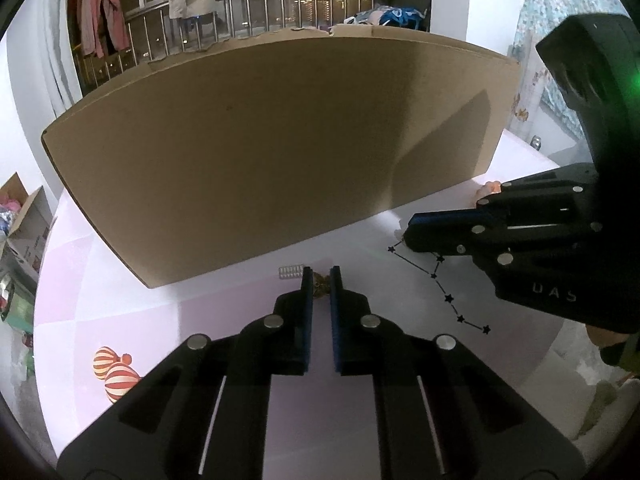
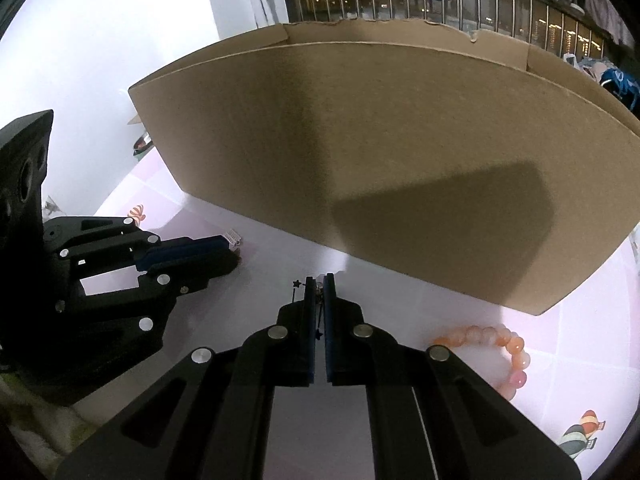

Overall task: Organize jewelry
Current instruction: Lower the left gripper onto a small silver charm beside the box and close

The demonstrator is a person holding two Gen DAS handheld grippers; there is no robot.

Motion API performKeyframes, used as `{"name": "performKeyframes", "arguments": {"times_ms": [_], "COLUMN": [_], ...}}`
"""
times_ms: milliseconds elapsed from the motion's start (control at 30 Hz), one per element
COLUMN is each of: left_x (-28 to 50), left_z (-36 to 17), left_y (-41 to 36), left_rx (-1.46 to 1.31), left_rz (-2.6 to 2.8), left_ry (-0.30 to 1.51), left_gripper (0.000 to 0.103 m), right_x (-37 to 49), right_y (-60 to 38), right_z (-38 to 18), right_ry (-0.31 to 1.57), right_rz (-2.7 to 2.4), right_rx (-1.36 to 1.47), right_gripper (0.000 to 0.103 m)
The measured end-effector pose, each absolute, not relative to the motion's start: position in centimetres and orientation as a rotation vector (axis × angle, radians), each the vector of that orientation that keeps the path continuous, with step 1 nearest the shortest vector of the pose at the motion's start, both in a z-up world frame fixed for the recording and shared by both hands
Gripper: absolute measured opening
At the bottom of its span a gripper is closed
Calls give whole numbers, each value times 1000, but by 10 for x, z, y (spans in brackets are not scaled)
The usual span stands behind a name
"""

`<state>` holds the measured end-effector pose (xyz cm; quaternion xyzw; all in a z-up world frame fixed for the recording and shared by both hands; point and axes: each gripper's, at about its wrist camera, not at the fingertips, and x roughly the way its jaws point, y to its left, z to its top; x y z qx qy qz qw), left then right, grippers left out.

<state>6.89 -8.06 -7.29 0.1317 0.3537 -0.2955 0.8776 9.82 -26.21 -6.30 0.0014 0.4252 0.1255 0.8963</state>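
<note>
The left claw (image 1: 320,276) reaches over the pale pink worktop (image 1: 240,312), its jaws nearly shut around a small gold trinket (image 1: 320,282) at their tips, with a silver clip (image 1: 291,271) just beside. The right claw (image 2: 319,280) is closed on a star-link chain (image 1: 448,298). A cardboard box (image 1: 256,152) stands behind; a peach bead bracelet (image 2: 508,354) lies near the right claw.

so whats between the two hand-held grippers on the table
In the left wrist view, only bare table with a printed star constellation lies between the left hand-held gripper and the right hand-held gripper; no jewelry there.
</note>
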Motion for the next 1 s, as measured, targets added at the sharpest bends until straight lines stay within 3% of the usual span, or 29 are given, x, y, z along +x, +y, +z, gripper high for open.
{"name": "performKeyframes", "arguments": {"times_ms": [300, 367, 867, 1000], "left_x": [70, 69, 65, 71], "left_z": [-70, -69, -55, -57], "left_y": [-78, -77, -73, -73], "left_rx": [265, 261, 217, 202], "left_rz": [-627, -628, -628, -616], "left_ry": [737, 734, 731, 751], "left_gripper": [6, 0, 0, 14], "right_x": [97, 96, 87, 89], "right_y": [-265, -267, -274, -273], "right_z": [-57, -55, -37, -40], "right_ry": [875, 871, 832, 836], "right_rz": [266, 265, 267, 278], "right_rx": [16, 21, 57, 72], "right_gripper": [4, 4, 4, 4]}}
